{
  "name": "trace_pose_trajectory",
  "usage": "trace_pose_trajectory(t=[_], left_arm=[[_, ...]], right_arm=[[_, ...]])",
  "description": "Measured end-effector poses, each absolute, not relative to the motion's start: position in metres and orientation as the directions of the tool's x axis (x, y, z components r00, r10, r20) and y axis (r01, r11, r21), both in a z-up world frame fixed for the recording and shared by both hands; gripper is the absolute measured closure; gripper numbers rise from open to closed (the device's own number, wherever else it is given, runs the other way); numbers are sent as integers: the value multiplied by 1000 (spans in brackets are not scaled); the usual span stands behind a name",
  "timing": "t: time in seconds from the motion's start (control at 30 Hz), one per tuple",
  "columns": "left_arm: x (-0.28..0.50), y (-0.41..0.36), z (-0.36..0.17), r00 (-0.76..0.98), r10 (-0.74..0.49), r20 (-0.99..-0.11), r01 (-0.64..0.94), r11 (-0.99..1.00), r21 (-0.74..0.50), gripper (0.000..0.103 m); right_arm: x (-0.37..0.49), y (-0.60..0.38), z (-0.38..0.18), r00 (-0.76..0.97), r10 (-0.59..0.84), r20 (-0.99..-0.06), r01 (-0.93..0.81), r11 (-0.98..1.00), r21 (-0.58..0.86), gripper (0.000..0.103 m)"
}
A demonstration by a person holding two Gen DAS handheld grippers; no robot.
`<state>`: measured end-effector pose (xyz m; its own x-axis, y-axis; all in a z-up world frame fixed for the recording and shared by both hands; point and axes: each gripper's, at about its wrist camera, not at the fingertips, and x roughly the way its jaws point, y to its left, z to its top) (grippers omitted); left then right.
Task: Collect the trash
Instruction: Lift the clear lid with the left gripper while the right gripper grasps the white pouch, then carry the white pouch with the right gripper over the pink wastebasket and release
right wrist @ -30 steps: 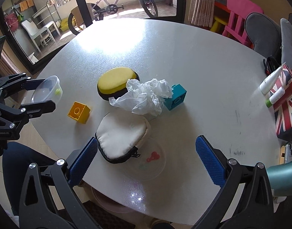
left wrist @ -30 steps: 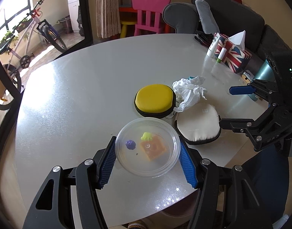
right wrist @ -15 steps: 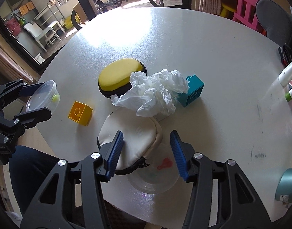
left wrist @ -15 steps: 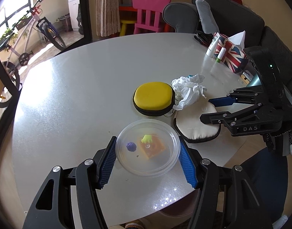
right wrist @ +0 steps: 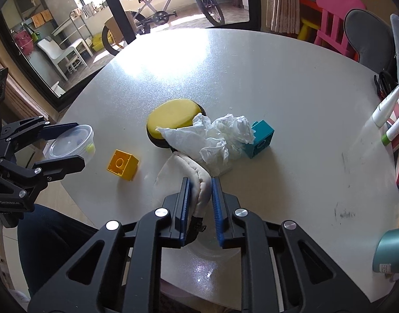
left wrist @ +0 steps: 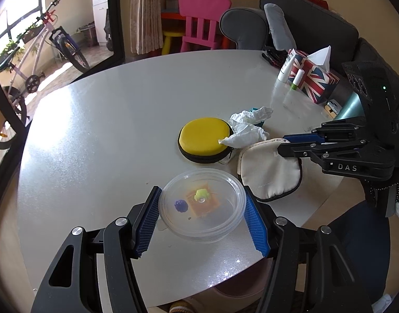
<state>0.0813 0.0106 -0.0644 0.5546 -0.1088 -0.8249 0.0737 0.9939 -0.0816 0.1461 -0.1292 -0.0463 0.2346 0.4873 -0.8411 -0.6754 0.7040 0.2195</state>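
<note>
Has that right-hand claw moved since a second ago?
Yes. The right gripper has moved in from the table edge toward the yellow case; its fingers have just been closing and now pinch the cream pouch.

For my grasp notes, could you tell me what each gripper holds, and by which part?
Left gripper: clear container, by opposite sides. Right gripper, jaws just closing: cream pouch, by its padded edge.

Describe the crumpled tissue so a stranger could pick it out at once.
On the round grey table, find the yellow round case. The crumpled white tissue lies against it, between it and a teal block. It is the only wrinkled paper there.
</note>
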Motion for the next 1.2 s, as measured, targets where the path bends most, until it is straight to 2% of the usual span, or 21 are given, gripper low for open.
trace_pose_trajectory(t=[0.8,1.2], left_arm=[[22,-13,-28,619,-104,-778,76,994,-73,43],[-7,-27,-22,625,-129,-770,95,992,-89,43]], right_arm=[[64,-175,29,344,580,-739,-735,656,173,88],[6,-176,9,240,594,-768,-788,581,203,88]])
